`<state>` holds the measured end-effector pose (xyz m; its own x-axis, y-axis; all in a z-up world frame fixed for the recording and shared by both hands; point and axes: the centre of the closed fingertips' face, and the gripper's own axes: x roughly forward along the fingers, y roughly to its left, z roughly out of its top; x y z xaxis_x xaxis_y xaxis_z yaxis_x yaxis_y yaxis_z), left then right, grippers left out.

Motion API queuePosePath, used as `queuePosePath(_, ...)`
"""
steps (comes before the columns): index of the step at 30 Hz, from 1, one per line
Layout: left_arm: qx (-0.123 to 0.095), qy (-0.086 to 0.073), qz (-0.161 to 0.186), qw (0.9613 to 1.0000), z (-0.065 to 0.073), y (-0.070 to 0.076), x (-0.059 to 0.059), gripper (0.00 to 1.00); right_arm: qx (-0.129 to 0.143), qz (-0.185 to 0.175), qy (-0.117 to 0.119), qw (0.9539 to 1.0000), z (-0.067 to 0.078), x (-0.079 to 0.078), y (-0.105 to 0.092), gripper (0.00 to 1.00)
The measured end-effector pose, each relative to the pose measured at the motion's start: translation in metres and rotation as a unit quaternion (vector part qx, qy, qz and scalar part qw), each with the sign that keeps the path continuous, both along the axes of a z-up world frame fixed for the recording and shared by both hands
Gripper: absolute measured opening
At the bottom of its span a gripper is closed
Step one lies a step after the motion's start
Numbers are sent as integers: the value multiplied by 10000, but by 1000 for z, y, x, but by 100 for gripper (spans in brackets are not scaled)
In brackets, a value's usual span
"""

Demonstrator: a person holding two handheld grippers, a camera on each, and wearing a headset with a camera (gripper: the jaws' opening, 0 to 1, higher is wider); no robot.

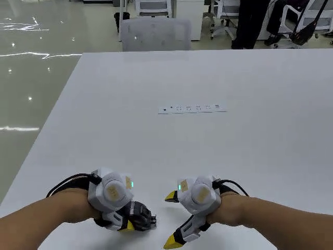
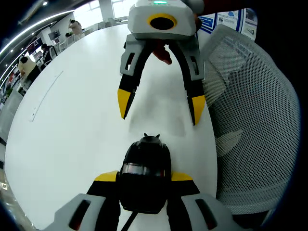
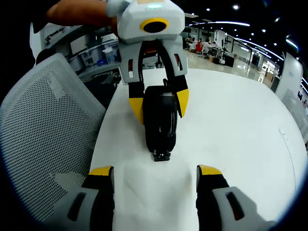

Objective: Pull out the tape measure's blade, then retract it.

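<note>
At 7 o'clock in the head view we see the left gripper (image 1: 130,220), its jaws clamped on the black tape measure (image 1: 142,213). In the left gripper view the yellow tips press the case from both sides. The case's small tab end points to 12 o'clock there, toward the right gripper (image 1: 171,220). That gripper sits at about 5 o'clock in the head view, just beside the tape measure but apart from it. Its jaws are spread wide, one yellow tip toward the middle of the frame and the other toward the bottom edge. In the right gripper view the tape measure lies at 12 o'clock, ahead of the spread jaws and not between them, with the tab end facing us. Farther up, at 12 o'clock from the right gripper, a white socket strip (image 1: 192,108) lies flat on the white table (image 1: 270,156), well apart from both grippers.
</note>
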<state>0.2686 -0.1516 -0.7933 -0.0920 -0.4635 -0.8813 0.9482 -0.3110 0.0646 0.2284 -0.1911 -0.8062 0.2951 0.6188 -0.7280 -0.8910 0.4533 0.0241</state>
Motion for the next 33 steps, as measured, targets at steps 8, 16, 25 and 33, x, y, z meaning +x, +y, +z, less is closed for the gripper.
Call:
queuePosePath(8,-61,96,93,9999,-1,0,1,34,48,-78,-162,9998,-4,14,13,45)
queuePosePath(16,-59,123,105,9999,-2,-1,0,34,-7,-93,-276,9996,-7,23,15,27)
queuePosePath(25,-79,144,149,9998,-2,-2,-1,34,-349,222,-314,9987,-14,20,18,16)
queuePosePath(33,-140,114,158,9997,-2,-2,-1,34,-221,-162,105,9996,-18,20,16,15)
